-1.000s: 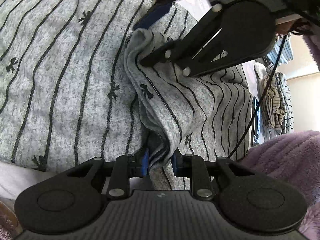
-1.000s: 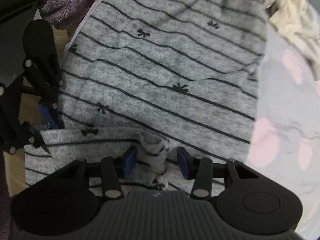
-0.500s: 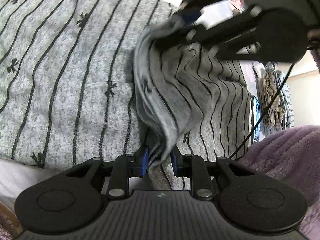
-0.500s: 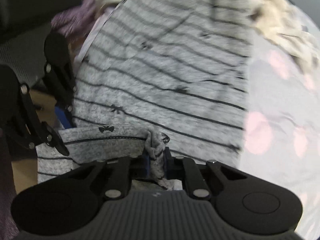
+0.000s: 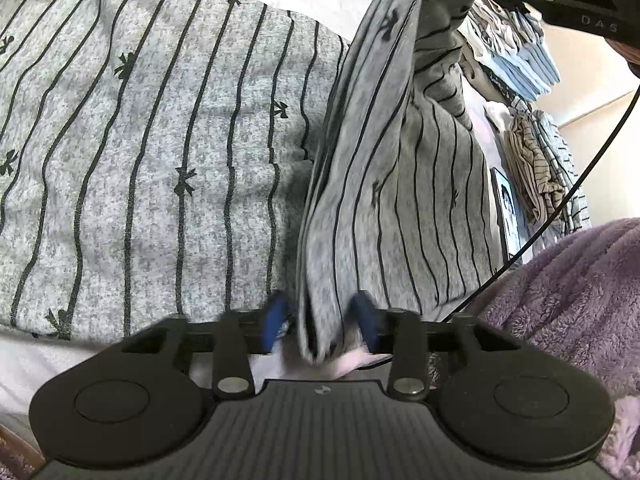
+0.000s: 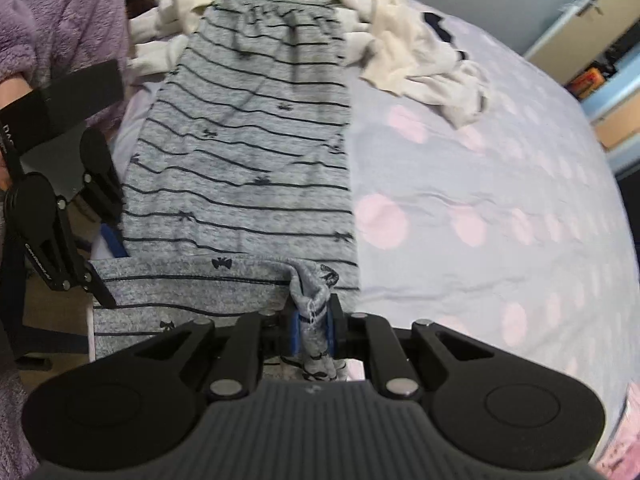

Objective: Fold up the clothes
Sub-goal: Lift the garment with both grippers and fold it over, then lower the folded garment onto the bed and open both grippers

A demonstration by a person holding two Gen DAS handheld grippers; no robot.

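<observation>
Grey striped cloth is spread on the bed; its raised hem hangs between the closing jaws of the left gripper, apparently untouched. By the right gripper a bunched corner is pinched tight and held up, likely for folding over.

Left wrist view: looks steeply down past its own fingers, close over the striped grey garment.
Right wrist view: looks down from higher, across the spotted bedsheet (wider reach).
Shared: that garment's lifted hem.
</observation>
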